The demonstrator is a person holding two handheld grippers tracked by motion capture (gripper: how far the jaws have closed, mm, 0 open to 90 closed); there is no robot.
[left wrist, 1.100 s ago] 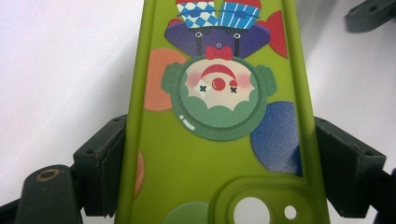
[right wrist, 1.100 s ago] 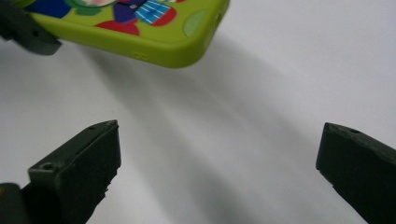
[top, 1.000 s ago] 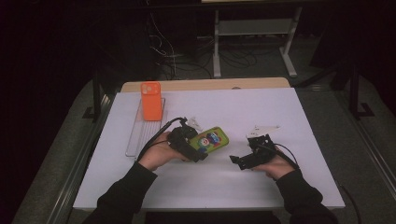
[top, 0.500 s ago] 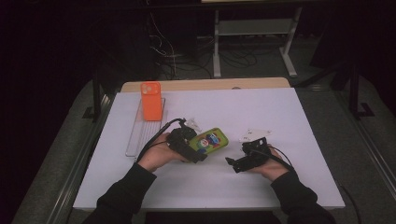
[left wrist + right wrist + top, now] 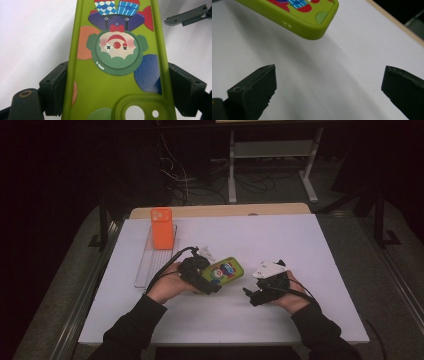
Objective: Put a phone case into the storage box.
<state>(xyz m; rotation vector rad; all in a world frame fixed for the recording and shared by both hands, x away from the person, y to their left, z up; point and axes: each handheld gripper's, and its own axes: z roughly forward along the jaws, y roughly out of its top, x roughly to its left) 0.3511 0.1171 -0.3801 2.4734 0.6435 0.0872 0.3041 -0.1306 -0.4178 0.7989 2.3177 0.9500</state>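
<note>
- Right gripper (image 5: pixel 252 296), jaws wide apart and empty, now sits nearer the green phone case (image 5: pixel 223 272).
- Case's camera end cut off in left gripper view.
- Left gripper (image 5: pixel 117 92) clamps the case's long sides.

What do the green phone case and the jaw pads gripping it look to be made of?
Green phone case: likely soft silicone or rubbery plastic, matte with rounded moulded edges and a printed clown. Left gripper pads: apparently hard black plastic, dull and scuffed.

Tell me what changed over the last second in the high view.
The right gripper moved left and slightly toward the person, closing in on the green phone case, jaws open. The left gripper stayed clamped on the case, which barely shifted. The orange phone and the clear tray stayed put.
</note>
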